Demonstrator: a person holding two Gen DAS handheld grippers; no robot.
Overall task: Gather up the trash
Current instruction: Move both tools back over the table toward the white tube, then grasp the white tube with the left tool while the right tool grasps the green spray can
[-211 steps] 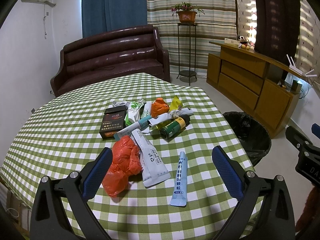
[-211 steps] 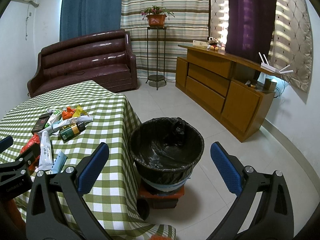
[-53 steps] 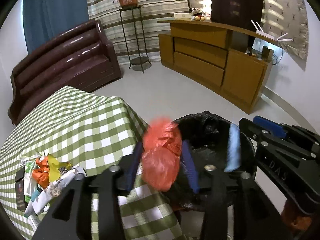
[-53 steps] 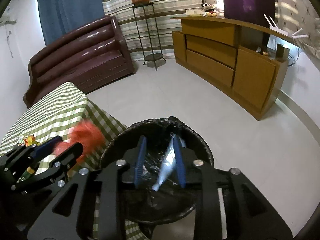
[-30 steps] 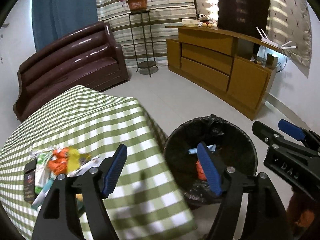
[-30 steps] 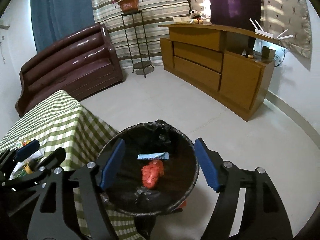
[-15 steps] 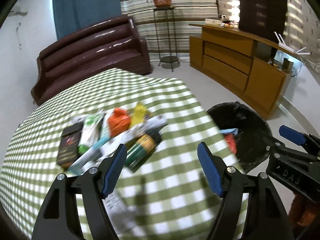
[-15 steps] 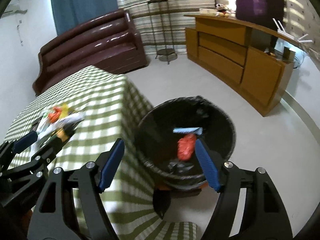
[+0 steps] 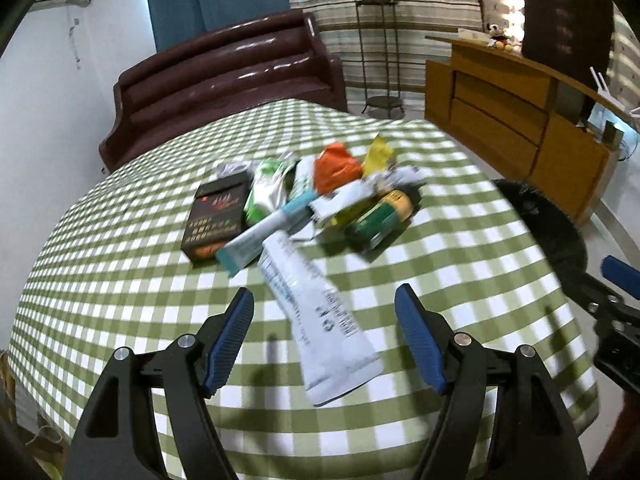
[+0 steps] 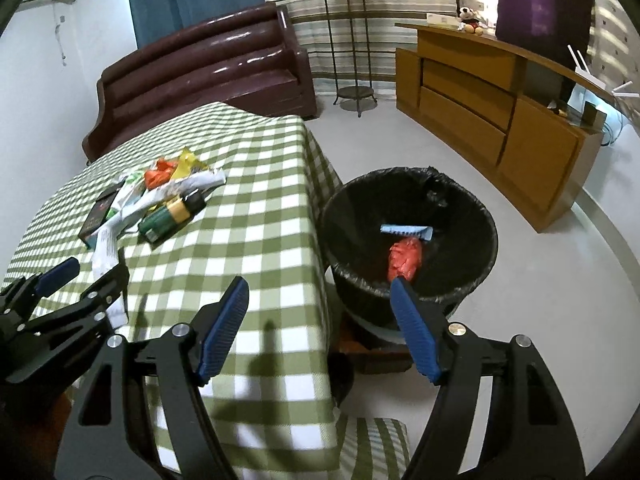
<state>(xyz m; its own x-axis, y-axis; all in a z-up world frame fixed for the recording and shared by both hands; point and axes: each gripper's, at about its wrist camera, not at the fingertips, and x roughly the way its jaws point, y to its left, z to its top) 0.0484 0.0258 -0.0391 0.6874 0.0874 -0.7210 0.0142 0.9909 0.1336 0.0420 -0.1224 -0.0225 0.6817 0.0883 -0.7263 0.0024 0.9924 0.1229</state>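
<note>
Over table [image 9: 472, 264], empty left gripper [image 9: 324, 320]

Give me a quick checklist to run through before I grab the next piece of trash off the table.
1. Left tool open and empty: ok.
2. Right tool open and empty: ok.
3. Nearest piece, the white tube, lies flat and apart from the pile, in line with the left tool: ok.
4. Trash bin open, with room above the orange bag and the blue tube: ok.
5. Right tool lined up on trash: not ok, it faces the table edge and the bin.
6. Green can free to lift: not ok, a wrapper lies across it.
</note>
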